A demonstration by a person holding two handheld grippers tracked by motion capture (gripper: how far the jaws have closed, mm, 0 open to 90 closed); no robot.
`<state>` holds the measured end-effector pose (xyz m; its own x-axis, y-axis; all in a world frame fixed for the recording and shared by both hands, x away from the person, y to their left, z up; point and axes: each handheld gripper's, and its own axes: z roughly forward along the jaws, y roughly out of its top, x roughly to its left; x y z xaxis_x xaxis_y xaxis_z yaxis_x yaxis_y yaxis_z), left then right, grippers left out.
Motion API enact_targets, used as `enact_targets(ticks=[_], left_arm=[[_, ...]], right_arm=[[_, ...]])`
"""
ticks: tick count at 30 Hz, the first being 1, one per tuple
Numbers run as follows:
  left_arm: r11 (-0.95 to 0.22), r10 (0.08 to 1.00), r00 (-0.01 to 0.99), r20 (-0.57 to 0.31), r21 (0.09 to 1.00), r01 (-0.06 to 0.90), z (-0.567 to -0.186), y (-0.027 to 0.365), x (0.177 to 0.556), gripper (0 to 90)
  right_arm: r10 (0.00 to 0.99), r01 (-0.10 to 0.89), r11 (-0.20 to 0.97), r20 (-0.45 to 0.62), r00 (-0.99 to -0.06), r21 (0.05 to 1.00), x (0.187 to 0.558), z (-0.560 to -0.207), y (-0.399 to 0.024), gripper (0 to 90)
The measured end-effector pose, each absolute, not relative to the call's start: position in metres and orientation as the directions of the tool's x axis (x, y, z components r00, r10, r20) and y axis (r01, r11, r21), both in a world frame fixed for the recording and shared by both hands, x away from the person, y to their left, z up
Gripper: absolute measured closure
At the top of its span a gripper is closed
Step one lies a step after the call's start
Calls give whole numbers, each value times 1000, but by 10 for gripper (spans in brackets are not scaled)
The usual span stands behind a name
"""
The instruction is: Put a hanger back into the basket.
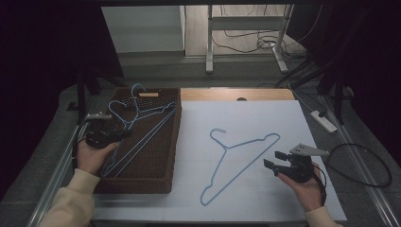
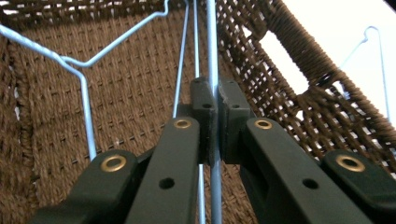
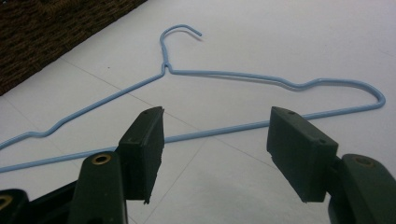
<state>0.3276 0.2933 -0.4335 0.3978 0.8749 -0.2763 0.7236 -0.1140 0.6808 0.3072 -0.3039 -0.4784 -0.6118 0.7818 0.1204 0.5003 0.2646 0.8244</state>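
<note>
Left gripper (image 2: pixel 212 109) is pinching a basket (image 1: pixel 163 182) hanger's bar (image 2: pixel 211 42) centrally, advisably lifting level, while right gripper (image 3: pixel 215 154), fingers spread, is hovering before the worktop hanger (image 3: pixel 224 74).

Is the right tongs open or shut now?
Open. The right tongs stand with their black jaws wide apart above the white table, nothing between them; the thin blue wire hanger lies flat beyond.

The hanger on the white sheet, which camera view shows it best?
The high view: the whole hanger lies flat, hook to bar. The right gripper view shows most of it close, cut at the left edge; the left gripper view catches a sliver beyond the basket.
</note>
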Motion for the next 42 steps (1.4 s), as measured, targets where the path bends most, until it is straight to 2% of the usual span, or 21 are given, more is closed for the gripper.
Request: enact_targets(ticks=[17,27,29,30,31,34,35,40,42], left_arm=[[-169,894,379,-239,603,780,-446,291,337,857],[-161,912,349,-214,595,787,-449,295,338,851],[-150,917,338,-210,605,782,-448,296,338,784],[-136,924,324,-200,621,772,-447,298,337,784],[-120,932,310,-187,648,752,-444,299,335,634],[-110,928,319,-191,679,725,-439,300,331,497],[-105,923,331,-197,698,708,-436,299,328,497],[-104,890,397,-225,747,656,-426,293,315,374],[-115,880,423,-217,766,632,-422,289,309,365]], right_arm=[[781,505,269,122,-613,820,307,-479,-303,372],[780,508,270,123,-613,818,308,-480,-303,369],[780,507,270,123,-613,818,308,-479,-303,368],[780,507,270,123,-614,819,307,-479,-303,368],[780,508,270,124,-614,818,307,-479,-303,368],[780,508,269,124,-613,818,307,-479,-303,368],[780,508,269,124,-613,818,308,-479,-303,368],[780,511,267,128,-613,817,309,-480,-303,368],[779,511,266,130,-613,817,309,-480,-303,368]])
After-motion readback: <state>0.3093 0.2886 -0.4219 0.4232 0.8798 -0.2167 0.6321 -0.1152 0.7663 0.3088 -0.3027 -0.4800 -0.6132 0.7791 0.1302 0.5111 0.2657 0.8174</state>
